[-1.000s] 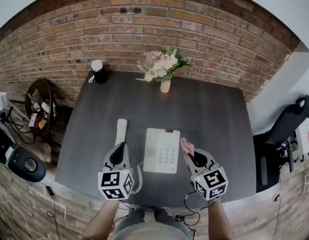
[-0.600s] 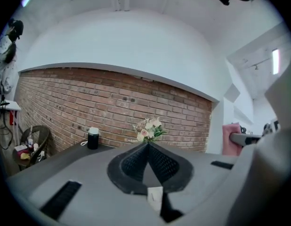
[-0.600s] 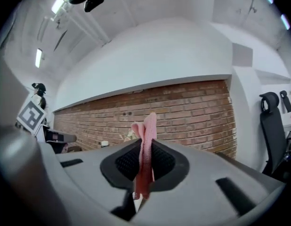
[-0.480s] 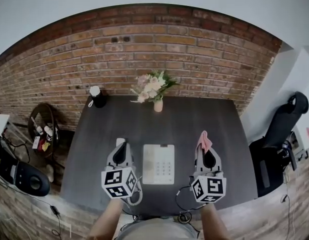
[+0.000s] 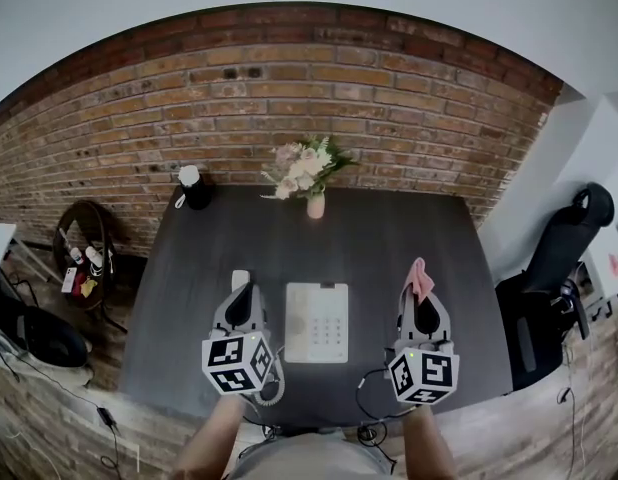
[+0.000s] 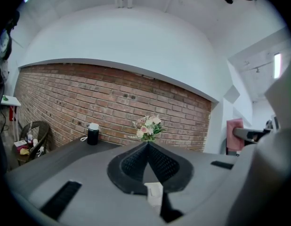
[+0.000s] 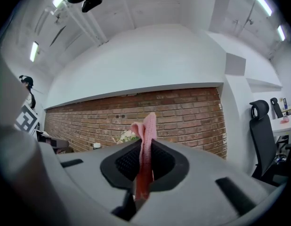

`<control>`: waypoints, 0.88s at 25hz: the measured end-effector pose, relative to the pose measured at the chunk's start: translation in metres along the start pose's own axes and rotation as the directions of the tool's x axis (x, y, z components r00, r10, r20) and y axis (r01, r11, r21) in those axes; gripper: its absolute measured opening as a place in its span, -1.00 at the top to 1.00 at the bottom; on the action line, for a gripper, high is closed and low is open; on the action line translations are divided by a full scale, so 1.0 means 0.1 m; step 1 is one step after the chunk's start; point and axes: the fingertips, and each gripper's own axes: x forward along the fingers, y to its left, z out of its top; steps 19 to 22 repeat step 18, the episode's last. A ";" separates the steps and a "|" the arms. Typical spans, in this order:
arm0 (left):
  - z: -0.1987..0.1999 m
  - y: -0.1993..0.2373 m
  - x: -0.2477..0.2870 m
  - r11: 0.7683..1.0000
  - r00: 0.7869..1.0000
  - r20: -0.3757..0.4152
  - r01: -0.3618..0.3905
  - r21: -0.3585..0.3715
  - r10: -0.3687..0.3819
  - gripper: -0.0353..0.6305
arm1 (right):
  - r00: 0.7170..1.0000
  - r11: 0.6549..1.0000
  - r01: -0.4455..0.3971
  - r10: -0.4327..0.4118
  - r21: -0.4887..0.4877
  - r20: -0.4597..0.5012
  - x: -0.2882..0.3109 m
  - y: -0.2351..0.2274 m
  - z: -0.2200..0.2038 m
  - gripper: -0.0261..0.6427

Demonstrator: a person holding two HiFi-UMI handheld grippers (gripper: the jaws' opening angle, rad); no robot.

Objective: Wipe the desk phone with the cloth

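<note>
Head view: dark grey rectangular table (image 5: 389, 233) against a red brick wall (image 5: 289, 88). White desk phone with a keypad (image 5: 317, 322) lies flat near the table's front edge, between the two grippers. Its white handset (image 5: 239, 279) lies off the cradle just left of the base, partly covered by the left gripper (image 5: 245, 294).

Left gripper: held over the handset, pointing at the wall. Left gripper view: jaws pressed together at the tips, nothing seen clamped between them.

Right gripper (image 5: 421, 303): held to the right of the phone, apart from it, over bare table. Right gripper view: jaws closed on a folded pink cloth (image 5: 420, 277), which stands up as a narrow strip past the fingertips. Cloth is clear of the phone and not touching it.

Back of table: small pink vase of pale flowers and green leaves (image 5: 307, 176) at the middle, by the wall. Black cup with a white lid (image 5: 193, 189) at the far left corner. Black office chair (image 5: 569, 253) stands off the table's right side.
</note>
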 end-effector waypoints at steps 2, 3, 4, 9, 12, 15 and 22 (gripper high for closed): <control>-0.01 0.01 -0.02 1.000 1.000 0.002 0.001 0.002 -0.001 0.88 | 1.000 1.000 0.008 -0.008 -0.001 0.004 -0.02 -0.01 0.01 0.87; -0.01 0.01 -0.03 1.000 1.000 0.003 0.001 0.004 -0.001 0.88 | 1.000 1.000 0.012 -0.012 -0.002 0.005 -0.03 -0.02 0.02 0.87; -0.01 0.01 -0.04 1.000 1.000 0.003 0.001 0.005 -0.001 0.88 | 1.000 1.000 0.015 -0.015 -0.003 0.005 -0.05 -0.03 0.02 0.87; -0.01 0.04 -0.06 1.000 1.000 -0.001 -0.003 0.001 0.003 0.88 | 1.000 1.000 0.026 -0.026 -0.011 -0.002 -0.07 -0.03 0.03 0.87; -0.03 0.04 -0.06 1.000 1.000 -0.005 -0.006 0.000 0.006 0.88 | 1.000 0.999 0.028 -0.028 -0.020 -0.008 -0.07 -0.04 0.03 0.87; -0.05 0.03 -0.06 1.000 1.000 -0.009 -0.007 0.002 0.007 0.88 | 0.999 0.999 0.029 -0.030 -0.025 -0.012 -0.06 -0.05 0.02 0.87; -0.06 0.03 -0.06 1.000 1.000 -0.010 -0.008 0.008 0.008 0.88 | 0.999 0.999 0.028 -0.029 -0.026 -0.015 -0.05 -0.05 0.01 0.87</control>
